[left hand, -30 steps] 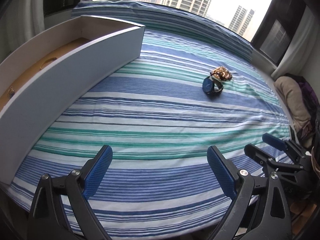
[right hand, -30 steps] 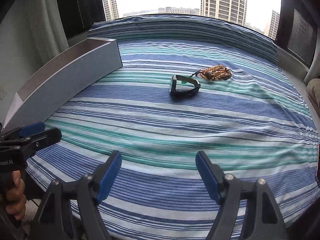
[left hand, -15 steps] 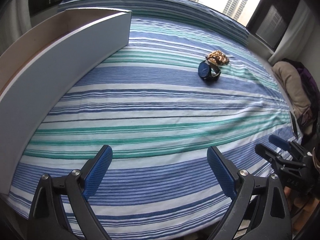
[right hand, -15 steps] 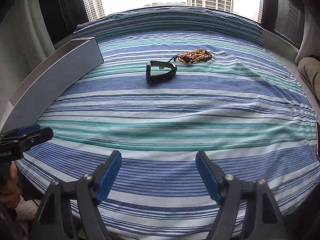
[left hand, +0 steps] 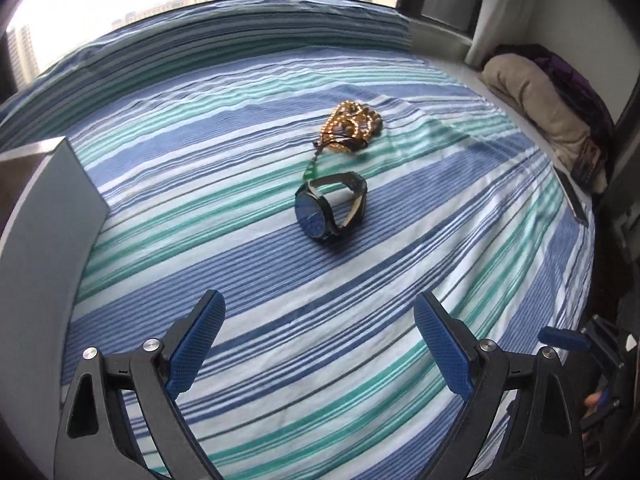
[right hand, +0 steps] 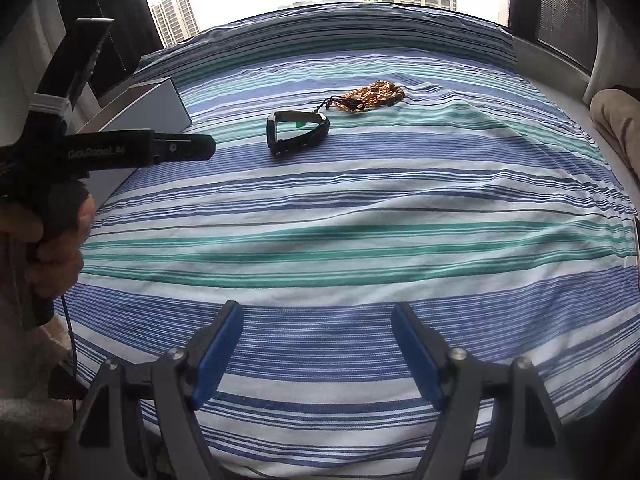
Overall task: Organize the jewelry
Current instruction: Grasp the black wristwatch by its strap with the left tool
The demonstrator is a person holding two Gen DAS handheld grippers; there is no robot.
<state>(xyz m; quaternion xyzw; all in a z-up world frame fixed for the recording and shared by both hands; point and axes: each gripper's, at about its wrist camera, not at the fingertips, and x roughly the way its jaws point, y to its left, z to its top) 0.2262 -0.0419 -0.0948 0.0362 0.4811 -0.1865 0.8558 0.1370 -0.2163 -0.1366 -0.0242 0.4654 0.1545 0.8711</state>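
A black wristwatch (left hand: 330, 210) with a dark blue face stands on its side on the striped bedsheet (left hand: 240, 184), mid-bed. Just beyond it lies a heap of golden bead strings (left hand: 352, 126) with a small green pendant (left hand: 309, 174). My left gripper (left hand: 316, 344) hovers open over the sheet, short of the watch, nothing between its blue pads. In the right wrist view the watch (right hand: 298, 132) and beads (right hand: 370, 96) sit far ahead; my right gripper (right hand: 318, 350) is open and empty near the bed's front edge. The left gripper's body (right hand: 132, 152) shows at the left, held by a hand (right hand: 48, 236).
A grey open drawer box (left hand: 36, 232) rests on the bed's left side, its corner (right hand: 158, 108) left of the watch. Folded beige and purple cloth (left hand: 544, 100) lies on the window ledge at right. Windows run behind the bed.
My left gripper has swung rightward toward the watch and rolled, so the drawer slid to the left edge and the watch looms closer. The right gripper barely shifted.
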